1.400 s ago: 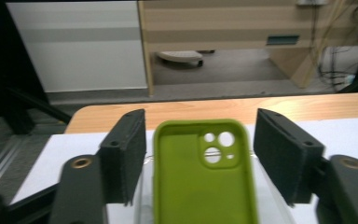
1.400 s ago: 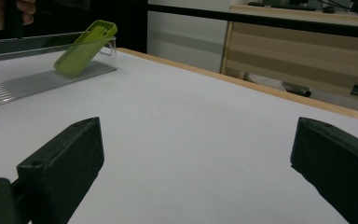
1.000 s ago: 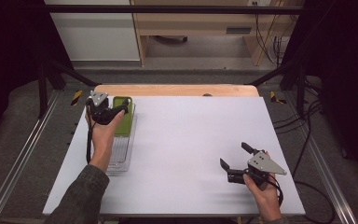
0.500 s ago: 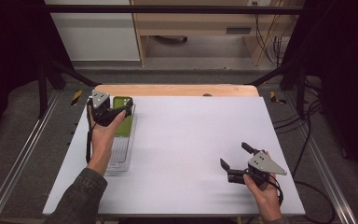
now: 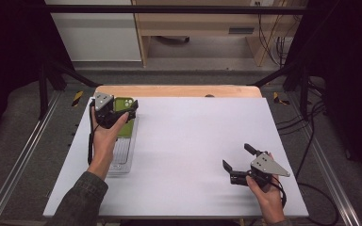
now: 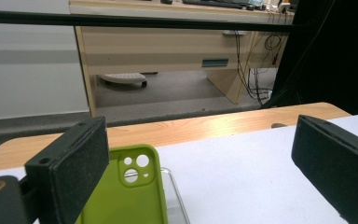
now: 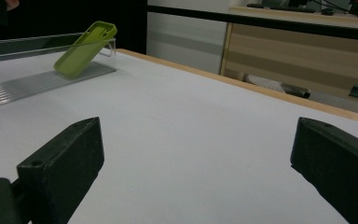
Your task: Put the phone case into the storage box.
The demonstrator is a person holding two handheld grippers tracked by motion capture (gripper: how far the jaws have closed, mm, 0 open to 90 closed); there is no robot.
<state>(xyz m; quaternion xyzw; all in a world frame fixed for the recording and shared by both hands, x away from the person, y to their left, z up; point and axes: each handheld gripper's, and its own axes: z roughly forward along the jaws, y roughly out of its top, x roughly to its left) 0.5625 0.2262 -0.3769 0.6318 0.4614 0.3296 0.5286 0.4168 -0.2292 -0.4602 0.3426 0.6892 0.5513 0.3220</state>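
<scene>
A lime-green phone case point(image 5: 121, 103) leans upright against the far end of a clear plastic tray point(image 5: 121, 157) at the table's left. My left gripper point(image 5: 133, 109) hovers just over the case. Its jaws have just been opening and stand wide, and nothing is pressed between them. In the left gripper view the case point(image 6: 130, 196) sits low beside the left jaw, untouched, with my left gripper point(image 6: 200, 158) open above the tray's edge point(image 6: 177, 196). My right gripper point(image 5: 236, 156) rests open near the front right of the table, holding nothing. From it the case point(image 7: 85, 49) and tray point(image 7: 32, 81) show far off, beyond my right gripper point(image 7: 196, 158).
The white tabletop point(image 5: 193, 141) stretches between the two hands. A wooden strip point(image 5: 179, 90) runs along its far edge. Beyond it stand a wooden desk point(image 5: 202, 23) and cables on the floor. Metal rails run along both sides of the table.
The left gripper has shifted slightly over the case and its jaws look a little wider. The right hand and gripper have kept still.
</scene>
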